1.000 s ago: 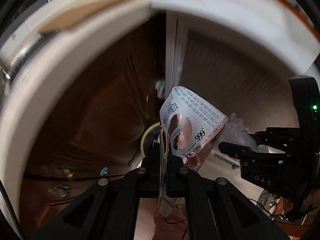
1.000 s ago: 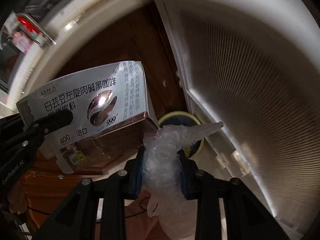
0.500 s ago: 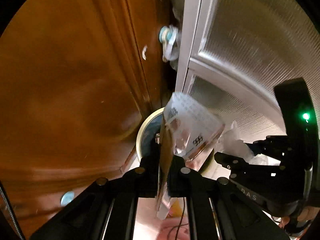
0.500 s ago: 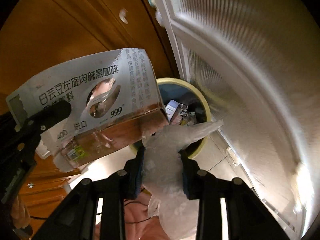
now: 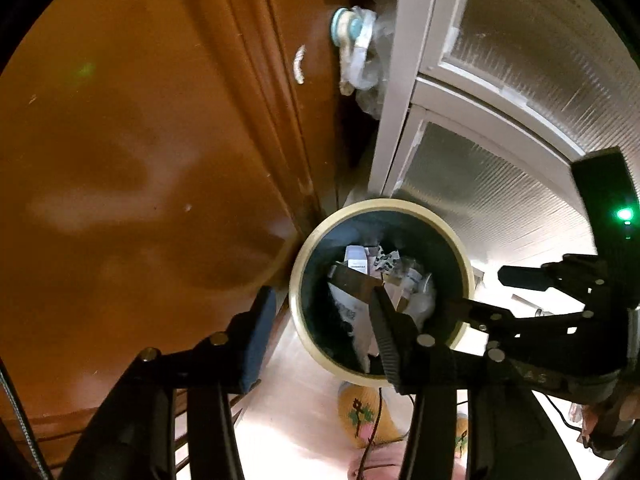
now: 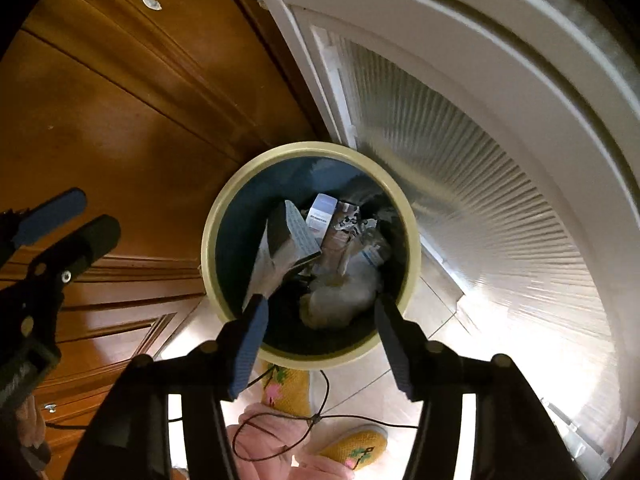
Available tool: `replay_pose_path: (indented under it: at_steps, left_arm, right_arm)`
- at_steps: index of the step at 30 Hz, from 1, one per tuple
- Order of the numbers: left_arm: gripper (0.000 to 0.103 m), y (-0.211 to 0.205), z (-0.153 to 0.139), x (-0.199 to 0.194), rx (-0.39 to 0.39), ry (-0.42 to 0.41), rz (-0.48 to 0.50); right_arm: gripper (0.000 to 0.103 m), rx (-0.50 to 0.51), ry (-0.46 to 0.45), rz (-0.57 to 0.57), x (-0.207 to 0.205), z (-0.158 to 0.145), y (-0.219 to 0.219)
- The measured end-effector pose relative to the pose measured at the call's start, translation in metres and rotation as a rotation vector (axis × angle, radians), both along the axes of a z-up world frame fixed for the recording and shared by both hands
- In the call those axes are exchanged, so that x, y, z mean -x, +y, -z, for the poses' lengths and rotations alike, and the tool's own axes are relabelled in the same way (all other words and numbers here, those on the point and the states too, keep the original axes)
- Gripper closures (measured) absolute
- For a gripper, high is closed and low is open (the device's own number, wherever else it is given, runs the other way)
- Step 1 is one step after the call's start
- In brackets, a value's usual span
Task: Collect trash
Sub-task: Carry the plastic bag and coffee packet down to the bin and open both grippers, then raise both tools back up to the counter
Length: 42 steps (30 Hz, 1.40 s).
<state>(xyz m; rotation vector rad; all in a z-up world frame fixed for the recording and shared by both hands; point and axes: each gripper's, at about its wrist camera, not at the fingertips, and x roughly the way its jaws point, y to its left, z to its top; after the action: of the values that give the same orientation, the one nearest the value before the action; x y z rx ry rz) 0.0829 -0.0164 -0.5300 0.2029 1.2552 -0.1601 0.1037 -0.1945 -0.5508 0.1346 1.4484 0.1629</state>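
Both my left gripper (image 5: 320, 320) and right gripper (image 6: 320, 316) are opening, empty, over the bin (image 6: 212, 216); the carton (image 6: 296, 236) inside looks light, stiff-edged, best pinched by a flap.

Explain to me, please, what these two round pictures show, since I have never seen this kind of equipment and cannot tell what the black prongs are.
No robot here: a person carries a hand-held two-finger gripper in each hand, and each has a wide-angle camera looking along its fingers, so both pictures look steeply down. The black prongs at the bottom are those fingers. The left gripper and right gripper both hang over a round bin with a pale rim, standing on a light floor in the corner between a brown wooden door and a white ribbed-glass door. Both sets of jaws are opening, with nothing between them. In the bin lie a printed carton, a crumpled plastic bag and other wrappers. Below are the person's yellow slippers.
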Motion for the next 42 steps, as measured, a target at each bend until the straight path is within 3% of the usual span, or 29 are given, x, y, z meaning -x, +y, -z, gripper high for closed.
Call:
replay_pose_path:
  at_steps: [6,15,22,25,27,38,42]
  left_arm:
    - [0.056,-0.001,-0.012,0.004,-0.004,0.002,-0.003]
    - [0.056,-0.004,-0.075,0.027,0.025,-0.032,-0.020]
    - [0.055,-0.010,-0.158,0.049,0.061,-0.086,-0.045]
    - [0.044,-0.013,-0.198,0.061,0.064,-0.116,-0.051]
    - [0.042,-0.016,-0.224,0.068,0.061,-0.135,-0.056]
    - [0.040,-0.024,-0.349,0.096,0.073,-0.194,-0.107]
    - [0.040,-0.033,-0.389,0.100,0.037,-0.223,-0.109]
  right_arm:
    - [0.047,-0.011,-0.016,0.000,0.009,-0.022,0.000]
    - [0.047,-0.044,-0.051,-0.002,0.029,-0.085,0.001]
    - [0.047,-0.068,-0.108,-0.022,0.049,-0.164,0.002]
    - [0.047,-0.076,-0.149,-0.040,0.059,-0.206,0.003]
    - [0.047,-0.080,-0.173,-0.047,0.063,-0.229,0.002]
    - [0.047,-0.081,-0.309,-0.057,0.090,-0.364,-0.010]
    - [0.047,-0.054,-0.349,-0.068,0.094,-0.405,-0.014]
